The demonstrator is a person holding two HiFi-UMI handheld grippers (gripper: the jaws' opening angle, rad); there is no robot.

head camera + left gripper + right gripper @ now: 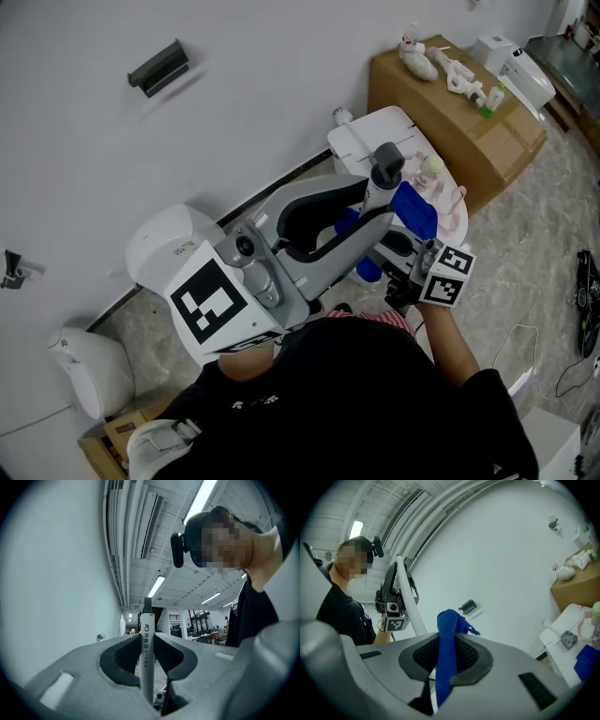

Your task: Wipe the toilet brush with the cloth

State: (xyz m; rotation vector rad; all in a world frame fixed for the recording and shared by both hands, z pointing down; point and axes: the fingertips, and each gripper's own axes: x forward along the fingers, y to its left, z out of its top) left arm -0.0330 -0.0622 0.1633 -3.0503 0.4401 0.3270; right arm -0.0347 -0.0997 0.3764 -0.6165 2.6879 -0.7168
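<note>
My left gripper is shut on the toilet brush, a white handle with a grey tip. In the left gripper view the handle stands upright, pinched between the ribbed pads of that gripper. My right gripper is shut on a blue cloth, which lies against the brush handle just right of the left jaws. The cloth rises between the pads of the right gripper and sticks out above them. The right gripper view also shows the left gripper and the handle. The brush head is hidden.
A white toilet stands against the wall below the grippers. A cardboard box with white items is at the upper right, and a white bin at the lower left. A grey bracket hangs on the wall.
</note>
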